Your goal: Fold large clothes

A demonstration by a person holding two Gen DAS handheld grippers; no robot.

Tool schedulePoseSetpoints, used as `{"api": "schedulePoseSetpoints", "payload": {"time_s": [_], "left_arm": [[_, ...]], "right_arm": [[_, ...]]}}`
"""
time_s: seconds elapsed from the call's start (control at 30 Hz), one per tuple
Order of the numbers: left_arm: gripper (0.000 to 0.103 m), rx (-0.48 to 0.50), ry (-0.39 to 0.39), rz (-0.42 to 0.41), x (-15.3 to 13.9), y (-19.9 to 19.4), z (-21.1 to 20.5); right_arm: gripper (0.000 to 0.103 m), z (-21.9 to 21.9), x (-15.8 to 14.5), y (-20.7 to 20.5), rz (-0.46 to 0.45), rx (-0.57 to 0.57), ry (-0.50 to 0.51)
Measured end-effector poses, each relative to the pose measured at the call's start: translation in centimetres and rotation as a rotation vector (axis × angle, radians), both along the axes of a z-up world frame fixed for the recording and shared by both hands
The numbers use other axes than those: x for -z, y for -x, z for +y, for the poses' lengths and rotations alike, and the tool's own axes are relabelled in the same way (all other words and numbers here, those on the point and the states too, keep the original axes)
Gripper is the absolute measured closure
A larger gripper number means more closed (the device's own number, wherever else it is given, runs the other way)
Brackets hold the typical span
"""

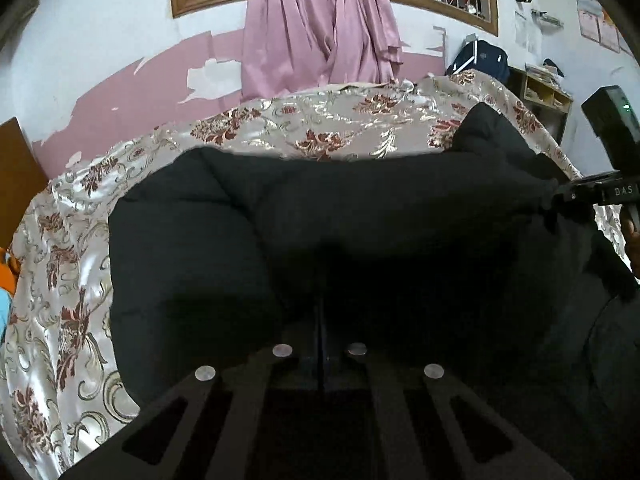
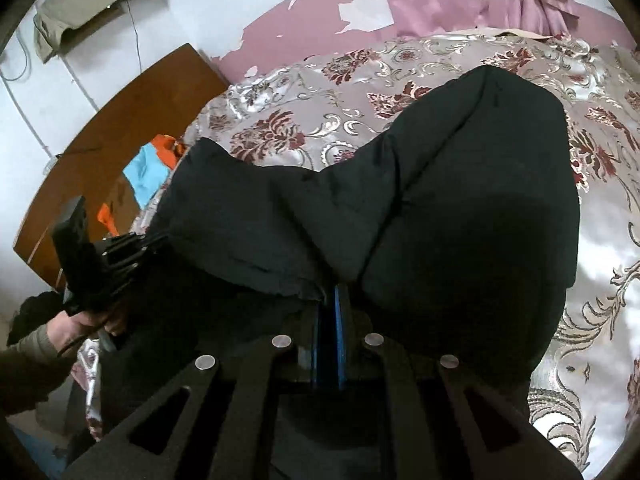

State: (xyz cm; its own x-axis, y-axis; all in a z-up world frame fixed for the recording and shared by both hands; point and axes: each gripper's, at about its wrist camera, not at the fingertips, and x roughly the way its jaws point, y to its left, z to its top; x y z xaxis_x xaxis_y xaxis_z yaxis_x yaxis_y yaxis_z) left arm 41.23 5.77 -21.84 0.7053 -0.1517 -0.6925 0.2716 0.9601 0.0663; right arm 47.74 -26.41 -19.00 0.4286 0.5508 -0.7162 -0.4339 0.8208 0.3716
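Bed (image 1: 320, 128): our largest item, under a silvery floral bedspread (image 2: 304, 92); everything below is placed relative to it.

Black garment (image 1: 320, 216): large, padded, lying across the bed's near half, one end bunched up in a hump toward the bed's far side.

Pink curtain (image 1: 320, 28): hanging on the wall behind the bed.

Wooden headboard (image 2: 120, 128): at the bed's end; blue and orange cloth (image 2: 146, 172) lies against it.

Wall cubby (image 1: 544, 96): beyond the bed's far corner; we cannot tell its contents.

Left tool (image 2: 160, 240): at the bed's near edge, jaws together, clamped on the garment's edge.

Right tool (image 2: 329, 292): likewise clamped on the garment's near edge, its blue pads (image 2: 339, 312) nearly meeting.
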Motion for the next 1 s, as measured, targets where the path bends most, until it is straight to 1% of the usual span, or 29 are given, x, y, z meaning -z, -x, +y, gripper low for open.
{"api": "schedulePoseSetpoints", "payload": {"time_s": [0.07,0.13,0.2,0.23,0.3,0.33,0.4,0.43,0.5,0.53,0.57,0.6,0.63,0.67,0.7,0.73,0.77,0.8,0.83,0.9,0.93,1.0], "left_arm": [[0.102,-0.001,0.003,0.01,0.4,0.2,0.1],[0.102,-0.001,-0.008,0.006,0.4,0.6,0.1],[0.102,-0.006,-0.013,-0.009,-0.3,1.0,0.3],[0.101,-0.014,-0.011,-0.018,-0.7,1.5,0.4],[0.101,-0.024,0.025,-0.042,-2.2,2.4,1.3],[0.101,-0.035,0.051,-0.067,-3.6,3.0,1.9],[0.101,-0.044,0.1,-0.115,-5.7,3.7,2.8],[0.101,-0.048,0.123,-0.154,-7.3,3.7,3.3],[0.101,-0.04,0.116,-0.198,-8.9,2.8,3.2],[0.101,-0.022,0.091,-0.202,-9.5,1.3,2.6],[0.101,-0.019,0.074,-0.198,-9.5,0.1,2.0],[0.101,-0.025,0.06,-0.188,-9.2,-1.2,1.6],[0.1,-0.021,0.051,-0.159,-8.8,-2.5,1.0],[0.099,-0.012,0.042,-0.138,-8.4,-3.3,0.4],[0.096,0.0,0.031,-0.127,-8.1,-3.7,-0.1],[0.094,0.016,0.026,-0.121,-7.7,-3.9,-0.6],[0.09,0.026,0.023,-0.118,-7.5,-4.1,-0.7],[0.085,0.03,0.012,-0.119,-7.2,-4.2,-1.0],[0.081,0.025,-0.019,-0.122,-6.6,-4.6,-1.3],[0.08,0.011,-0.043,-0.104,-5.6,-5.5,-1.4],[0.08,0.007,-0.042,-0.095,-5.3,-5.8,-1.4],[0.08,-0.005,-0.045,-0.077,-4.5,-6.7,-1.3]], "right_arm": [[0.096,0.3,-0.1,0.0,-0.026,-0.002,0.048],[0.096,0.6,-0.2,0.3,-0.029,-0.01,0.075],[0.096,0.9,-0.6,0.9,-0.045,-0.03,0.122],[0.096,1.0,-1.0,1.2,-0.046,-0.036,0.128],[0.097,0.7,-2.6,2.1,-0.1,-0.033,0.142],[0.097,0.3,-3.0,2.1,-0.105,-0.03,0.148],[0.097,0.0,-3.1,2.3,-0.086,-0.027,0.145],[0.097,-0.2,-3.1,2.4,-0.075,-0.034,0.141],[0.097,-0.4,-3.8,2.8,-0.07,-0.041,0.13],[0.097,-0.5,-4.6,2.9,-0.075,-0.036,0.104],[0.097,-0.3,-5.2,2.9,-0.088,-0.025,0.092],[0.096,0.0,-6.4,2.5,-0.115,-0.008,0.082],[0.093,0.4,-6.8,2.1,-0.129,-0.002,0.084],[0.08,1.2,-7.5,1.4,-0.156,0.012,0.113],[0.063,2.3,-8.1,0.5,-0.187,0.012,0.151],[0.055,3.3,-8.4,-0.1,-0.214,0.0,0.174],[0.048,4.1,-8.5,-0.4,-0.226,-0.011,0.193],[0.049,5.1,-8.5,-0.9,-0.245,-0.027,0.233],[0.049,5.8,-8.5,-1.3,-0.261,-0.037,0.266],[0.049,7.2,-8.0,-2.2,-0.292,-0.053,0.351],[0.049,7.6,-7.7,-2.7,-0.281,-0.058,0.37],[0.05,8.1,-7.4,-3.4,-0.25,-0.065,0.36]]}}
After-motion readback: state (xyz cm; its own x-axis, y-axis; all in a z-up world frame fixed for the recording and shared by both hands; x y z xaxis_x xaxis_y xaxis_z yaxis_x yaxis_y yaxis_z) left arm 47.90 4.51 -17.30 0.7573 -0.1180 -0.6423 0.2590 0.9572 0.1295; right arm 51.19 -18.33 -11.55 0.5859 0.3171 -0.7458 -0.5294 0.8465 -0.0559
